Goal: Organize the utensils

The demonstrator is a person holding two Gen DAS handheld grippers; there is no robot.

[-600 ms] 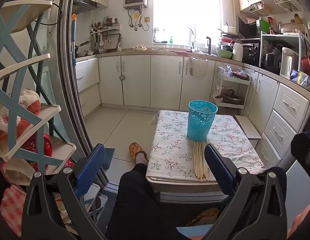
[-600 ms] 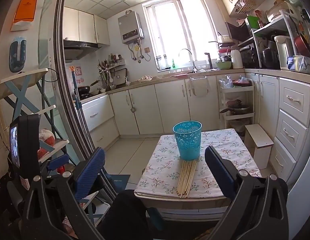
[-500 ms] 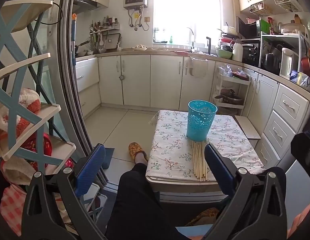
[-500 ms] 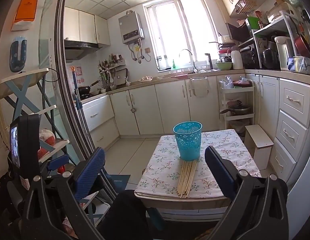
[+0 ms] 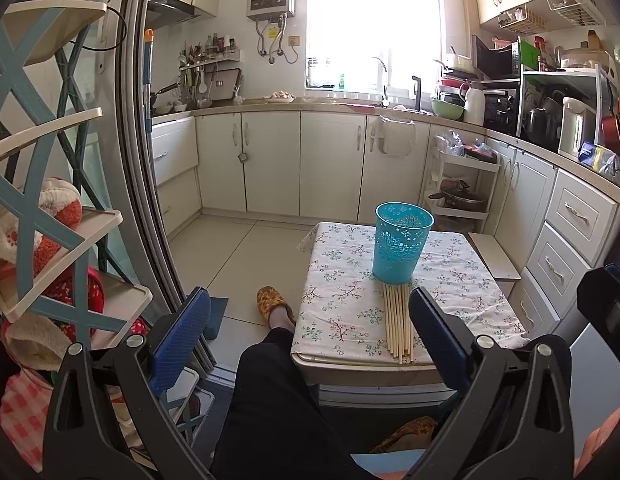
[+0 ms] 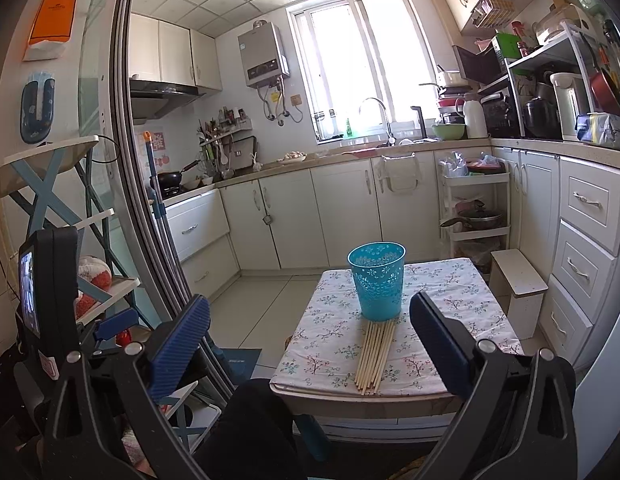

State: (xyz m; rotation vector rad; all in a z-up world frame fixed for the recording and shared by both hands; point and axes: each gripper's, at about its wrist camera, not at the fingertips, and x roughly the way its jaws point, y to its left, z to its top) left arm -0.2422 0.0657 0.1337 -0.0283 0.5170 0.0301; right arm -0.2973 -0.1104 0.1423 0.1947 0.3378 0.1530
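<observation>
A bundle of pale wooden chopsticks (image 5: 398, 322) lies flat on a small table with a floral cloth (image 5: 342, 312), its far end against an upright teal perforated cup (image 5: 402, 247). The same chopsticks (image 6: 376, 354), cup (image 6: 377, 285) and table (image 6: 330, 344) show in the right wrist view. My left gripper (image 5: 307, 318) is open and empty, held back from the table's near edge. My right gripper (image 6: 310, 322) is open and empty too, also short of the table.
The person's black-trousered leg (image 5: 269, 392) and a slippered foot (image 5: 271, 304) lie left of the table. A blue-and-cream shelf rack (image 5: 49, 240) stands at the left. A white step stool (image 6: 518, 292) and drawers (image 6: 590, 240) stand to the right. Kitchen cabinets line the back.
</observation>
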